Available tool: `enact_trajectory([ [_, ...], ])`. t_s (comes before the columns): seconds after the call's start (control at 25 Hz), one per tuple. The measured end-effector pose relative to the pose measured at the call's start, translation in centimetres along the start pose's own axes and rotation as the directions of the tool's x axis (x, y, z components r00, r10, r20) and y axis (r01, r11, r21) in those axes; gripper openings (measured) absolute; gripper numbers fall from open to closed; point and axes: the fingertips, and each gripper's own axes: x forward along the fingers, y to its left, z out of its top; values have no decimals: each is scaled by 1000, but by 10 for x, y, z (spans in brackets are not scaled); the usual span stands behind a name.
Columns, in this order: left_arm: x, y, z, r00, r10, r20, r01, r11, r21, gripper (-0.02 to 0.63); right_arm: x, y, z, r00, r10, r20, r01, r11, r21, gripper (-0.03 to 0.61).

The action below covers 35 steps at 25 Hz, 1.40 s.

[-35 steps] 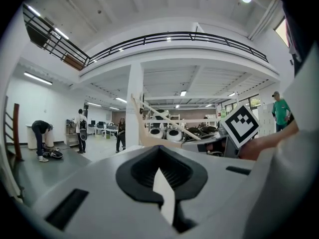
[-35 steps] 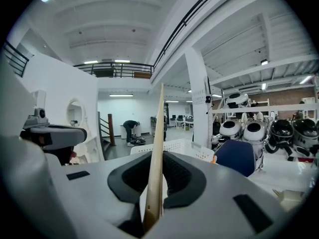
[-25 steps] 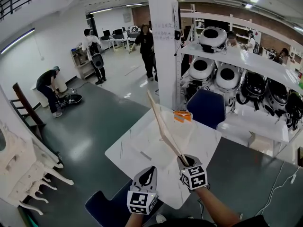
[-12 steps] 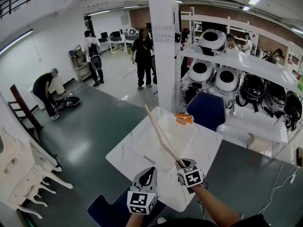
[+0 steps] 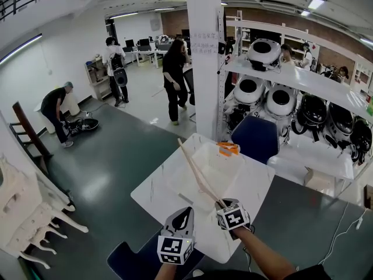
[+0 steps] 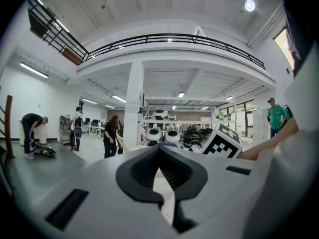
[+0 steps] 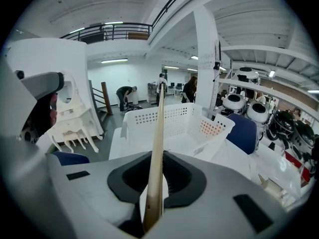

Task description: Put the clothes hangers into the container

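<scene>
A long wooden clothes hanger (image 5: 198, 174) slants up and to the left over the white perforated basket (image 5: 172, 182) on the white table (image 5: 256, 185). My right gripper (image 5: 224, 205) is shut on the hanger's near end at the table's front part. In the right gripper view the hanger (image 7: 158, 133) runs edge-on from between the jaws of the right gripper (image 7: 155, 203) toward the basket (image 7: 174, 118), which lies just ahead. My left gripper (image 5: 185, 212) hovers beside the right one at the table's near edge, shut with nothing in it. The left gripper view shows the left gripper (image 6: 167, 203) with its jaws together.
An orange item (image 5: 227, 149) sits at the basket's far rim. Blue chairs stand behind the table (image 5: 254, 134) and at its near left corner (image 5: 131, 255). A white pillar (image 5: 204, 57) and shelves of round helmets (image 5: 291, 92) rise behind. People stand far off on the floor.
The hanger's far end has come down lower over the basket, and the right gripper has shifted slightly left. The left gripper has stayed in place.
</scene>
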Motion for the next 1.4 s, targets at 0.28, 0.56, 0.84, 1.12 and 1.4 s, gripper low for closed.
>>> enact_trajectory([
  [0.28, -1, 3, -5, 1000, 4, -7, -4, 1000, -1, 5, 6, 5, 0, 1000, 3, -28, -3, 1000, 2, 61],
  [0.56, 4, 3, -7, 1000, 3, -16, -3, 1000, -2, 5, 13, 3, 3, 999, -9, -38, 9, 1000, 16, 61],
  [0.84, 8, 6, -9, 1000, 5, -23, -5, 1000, -5, 5, 16, 6, 8, 1000, 16, -13, -15, 1000, 25, 63],
  [1.12, 12, 11, -10, 999, 19, -29, -19, 1000, -10, 5, 21, 12, 12, 997, 81, -3, -81, 995, 57, 95],
  [1.4, 15, 10, -12, 999, 21, -30, -22, 1000, -13, 5, 26, 14, 14, 995, 101, -3, -101, 993, 61, 133],
])
